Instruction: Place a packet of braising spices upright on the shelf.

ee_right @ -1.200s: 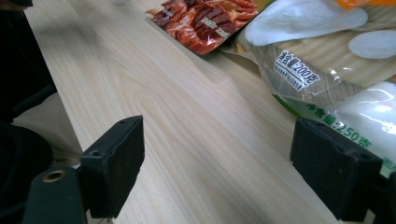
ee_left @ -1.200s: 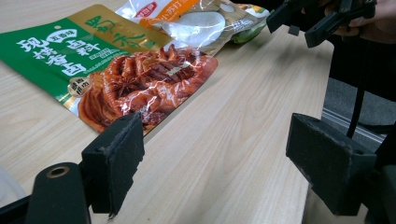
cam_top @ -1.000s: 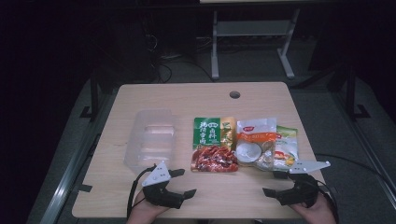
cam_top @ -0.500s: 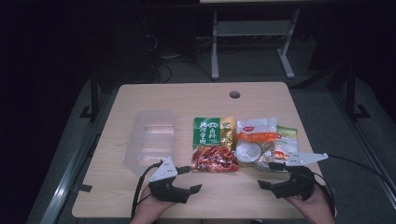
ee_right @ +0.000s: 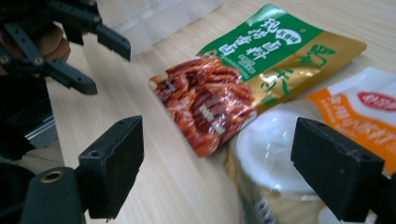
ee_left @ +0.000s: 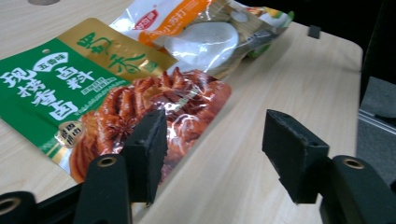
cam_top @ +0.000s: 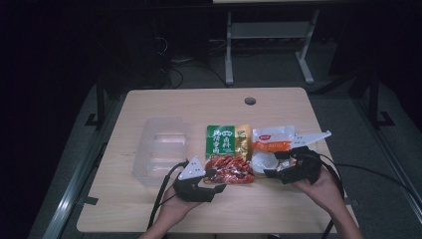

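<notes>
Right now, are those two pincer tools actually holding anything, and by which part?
Nothing is held. The left hand-held gripper is open at the green snack pouch's lower edge; the right hand-held gripper is open near the white-and-orange packet.

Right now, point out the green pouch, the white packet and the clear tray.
green pouch (ee_left: 56, 88), left gripper view, green printed panel.
white packet (ee_right: 373, 112), right gripper view, orange-and-white front.
clear tray (cam_top: 161, 149), high view, its floor.

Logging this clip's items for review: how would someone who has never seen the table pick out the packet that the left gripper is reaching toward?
On the wooden table, look to the right of the clear plastic container, at the row of food packets. It is the leftmost one, the green and gold packet, just ahead of the open left gripper. Unlike the white and orange packet beside it, its near end shows glossy red food.
</notes>
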Available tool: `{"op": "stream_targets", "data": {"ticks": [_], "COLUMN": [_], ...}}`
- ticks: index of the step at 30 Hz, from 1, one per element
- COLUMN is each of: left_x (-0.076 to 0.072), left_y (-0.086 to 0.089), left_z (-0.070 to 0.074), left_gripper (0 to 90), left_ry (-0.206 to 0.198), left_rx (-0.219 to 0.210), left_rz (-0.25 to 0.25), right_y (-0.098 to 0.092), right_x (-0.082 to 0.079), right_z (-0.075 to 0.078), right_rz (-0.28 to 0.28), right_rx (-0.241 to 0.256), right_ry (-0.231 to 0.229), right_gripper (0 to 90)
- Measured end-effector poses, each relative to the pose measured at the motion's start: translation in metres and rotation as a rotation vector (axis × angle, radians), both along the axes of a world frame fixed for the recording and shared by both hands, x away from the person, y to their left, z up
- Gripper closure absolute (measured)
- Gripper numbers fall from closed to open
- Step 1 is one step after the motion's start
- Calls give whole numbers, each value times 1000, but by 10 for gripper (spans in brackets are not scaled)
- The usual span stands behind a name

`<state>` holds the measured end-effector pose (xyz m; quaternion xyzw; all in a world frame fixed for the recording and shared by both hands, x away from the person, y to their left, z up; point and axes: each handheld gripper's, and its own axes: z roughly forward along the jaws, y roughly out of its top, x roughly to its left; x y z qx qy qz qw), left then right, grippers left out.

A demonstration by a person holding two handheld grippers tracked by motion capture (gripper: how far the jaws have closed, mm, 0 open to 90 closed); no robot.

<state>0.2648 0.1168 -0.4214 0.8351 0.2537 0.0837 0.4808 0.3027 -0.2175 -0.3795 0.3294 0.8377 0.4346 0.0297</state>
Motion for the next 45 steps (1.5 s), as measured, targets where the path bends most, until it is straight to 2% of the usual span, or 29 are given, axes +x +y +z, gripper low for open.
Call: {"op": "stream_targets", "data": {"ticks": [3, 8, 13, 15, 16, 23, 25, 34, 36, 41, 45], "left_x": [4, 10, 18, 21, 21, 26, 26, 26, 26, 25, 24], "left_y": [-4, -10, -14, -15, -17, -20, -21, -22, -21, -21, -23], "left_z": [-1, -7, -14, -16, -17, -26, -28, -38, -39, -42, -42], "left_gripper": [448, 512, 583, 615, 628, 694, 711, 744, 744, 744, 752], "left_ry": [0, 9, 33, 37, 41, 47, 47, 58, 53, 42, 31], "left_rx": [14, 38, 75, 97, 90, 141, 153, 216, 247, 253, 271], "left_rz": [6, 31, 60, 68, 82, 121, 131, 175, 174, 186, 187], "right_y": [7, 20, 35, 39, 41, 54, 57, 70, 71, 75, 73], "right_x": [15, 38, 64, 73, 77, 103, 109, 142, 148, 157, 161], "right_z": [6, 13, 14, 13, 13, 12, 9, -25, -31, -43, -47], "right_rz": [6, 30, 36, 28, 22, -9, -11, -70, -76, -117, -152], "right_rx": [-1, -33, -66, -71, -81, -109, -114, -206, -211, -244, -252], "right_ry": [27, 26, 54, 72, 80, 122, 125, 233, 254, 280, 305], "right_gripper": [164, 176, 178, 185, 184, 195, 209, 262, 293, 320, 338]}}
